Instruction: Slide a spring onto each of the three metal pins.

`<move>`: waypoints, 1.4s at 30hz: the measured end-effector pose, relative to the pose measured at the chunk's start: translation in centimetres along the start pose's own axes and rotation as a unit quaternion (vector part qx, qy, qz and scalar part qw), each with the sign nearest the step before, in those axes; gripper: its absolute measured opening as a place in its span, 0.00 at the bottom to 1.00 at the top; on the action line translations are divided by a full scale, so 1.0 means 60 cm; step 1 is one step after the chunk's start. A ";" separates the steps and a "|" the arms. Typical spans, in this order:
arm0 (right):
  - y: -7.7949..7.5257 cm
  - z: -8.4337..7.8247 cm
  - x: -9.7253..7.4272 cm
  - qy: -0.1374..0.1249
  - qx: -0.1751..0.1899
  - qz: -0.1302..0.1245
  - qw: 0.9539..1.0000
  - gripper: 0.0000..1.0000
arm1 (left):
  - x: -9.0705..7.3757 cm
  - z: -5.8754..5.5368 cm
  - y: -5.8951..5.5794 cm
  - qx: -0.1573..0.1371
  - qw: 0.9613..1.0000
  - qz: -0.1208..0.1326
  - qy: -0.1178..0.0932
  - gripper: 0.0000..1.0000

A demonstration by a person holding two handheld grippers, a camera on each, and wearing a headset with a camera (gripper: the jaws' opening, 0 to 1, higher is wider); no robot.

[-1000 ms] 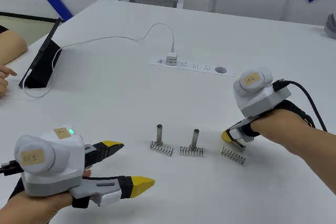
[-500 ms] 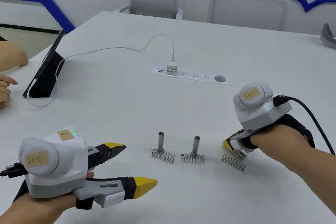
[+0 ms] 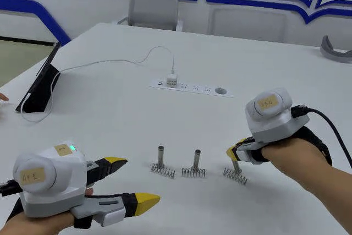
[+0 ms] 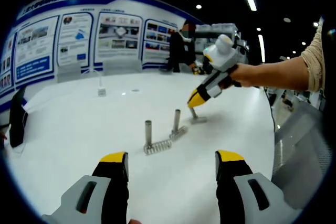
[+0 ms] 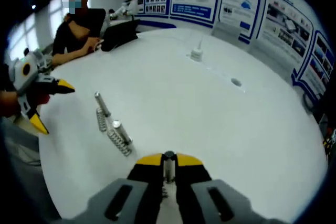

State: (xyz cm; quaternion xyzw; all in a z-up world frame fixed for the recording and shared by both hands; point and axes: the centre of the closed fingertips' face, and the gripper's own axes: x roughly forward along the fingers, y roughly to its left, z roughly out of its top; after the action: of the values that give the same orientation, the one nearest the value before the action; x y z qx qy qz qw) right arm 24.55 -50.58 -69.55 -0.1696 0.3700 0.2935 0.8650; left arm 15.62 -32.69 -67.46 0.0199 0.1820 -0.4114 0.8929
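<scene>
The right gripper [image 3: 234, 154] pinches the rightmost pin [image 5: 168, 165], whose spring [image 3: 235, 176] lies on the table [image 3: 110, 108] at the pin's foot. The left gripper [image 3: 131, 181] hovers with its jaws spread, well apart from the pins. No spring looks threaded yet, so this seems to be the first step. The next move likely calls for lifting a spring over the top of a pin.

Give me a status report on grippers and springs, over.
Left gripper open, empty. Right gripper shut on third pin. Three springs lie flat by the pins, none threaded. Power strip far behind, not in the way.
</scene>
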 end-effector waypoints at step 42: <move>0.017 -0.059 -0.050 -0.057 0.015 0.040 0.997 0.18 | -0.002 0.001 -0.018 0.012 1.000 -0.009 0.000 0.68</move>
State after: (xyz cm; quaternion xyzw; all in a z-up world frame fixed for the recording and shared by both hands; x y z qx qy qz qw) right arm 20.35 -52.77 -69.81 -0.1247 0.3310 0.3311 0.8748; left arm 14.78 -33.34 -67.26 0.0292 0.1773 -0.4219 0.8886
